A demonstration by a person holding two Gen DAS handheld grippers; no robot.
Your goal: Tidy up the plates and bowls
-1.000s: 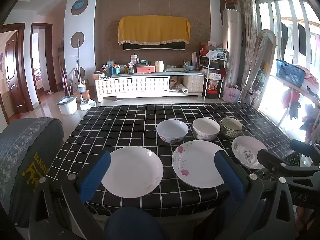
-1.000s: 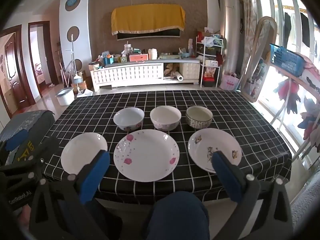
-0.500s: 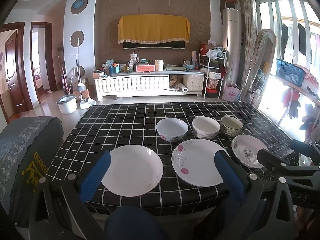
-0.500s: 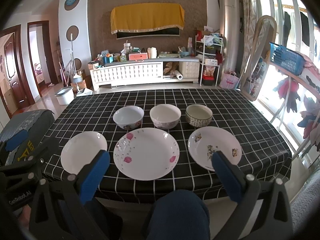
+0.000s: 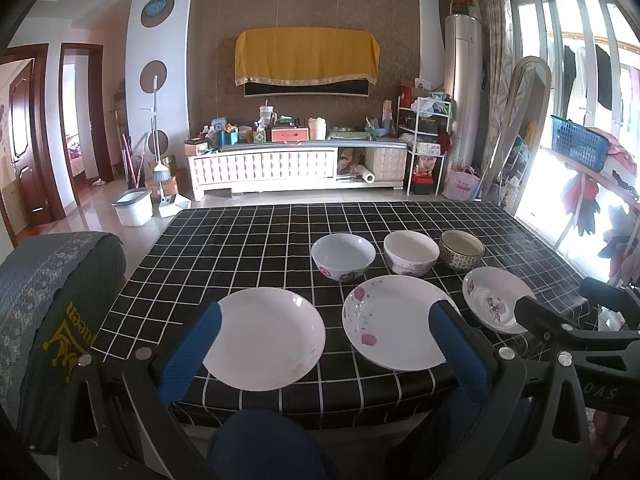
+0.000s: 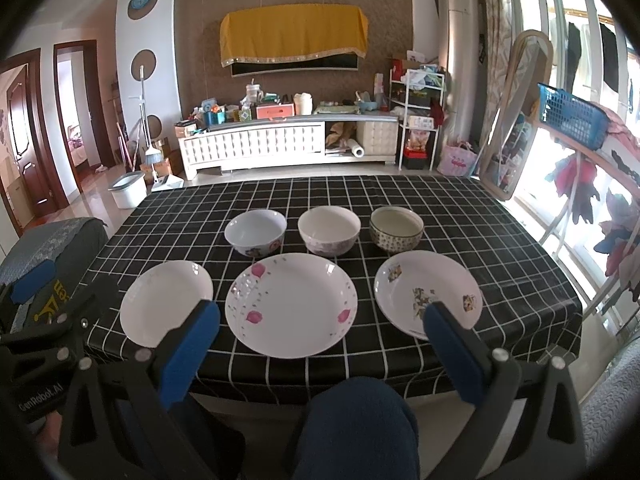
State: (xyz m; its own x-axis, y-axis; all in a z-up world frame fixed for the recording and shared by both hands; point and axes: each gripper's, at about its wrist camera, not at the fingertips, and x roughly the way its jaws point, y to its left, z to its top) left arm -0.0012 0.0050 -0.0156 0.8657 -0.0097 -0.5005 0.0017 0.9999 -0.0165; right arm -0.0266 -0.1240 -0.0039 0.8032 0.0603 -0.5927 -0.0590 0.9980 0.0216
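Three plates lie in a row near the table's front edge: a plain white plate point(image 5: 266, 336) point(image 6: 166, 302), a pink-flowered plate point(image 5: 394, 322) point(image 6: 291, 304) and a small patterned plate point(image 5: 496, 304) point(image 6: 428, 294). Behind them stand a white bowl with a flowered base point(image 5: 343, 257) point(image 6: 255, 232), a cream bowl point(image 5: 411, 252) point(image 6: 329, 230) and a dark patterned bowl point(image 5: 461, 249) point(image 6: 396, 228). My left gripper point(image 5: 324, 354) is open and empty, held before the front edge in front of the white plate. My right gripper point(image 6: 320, 352) is open and empty, in front of the flowered plate.
The table has a black checked cloth point(image 5: 240, 248). A grey cushioned chair back point(image 5: 44, 300) stands at the left. A mirror point(image 6: 516, 112) and a drying rack with a blue basket point(image 6: 572, 116) are at the right. My knee point(image 6: 356, 428) is below the table edge.
Both grippers have drifted slightly; the table and dishes sit a touch higher in both views. Nothing on the table has moved.
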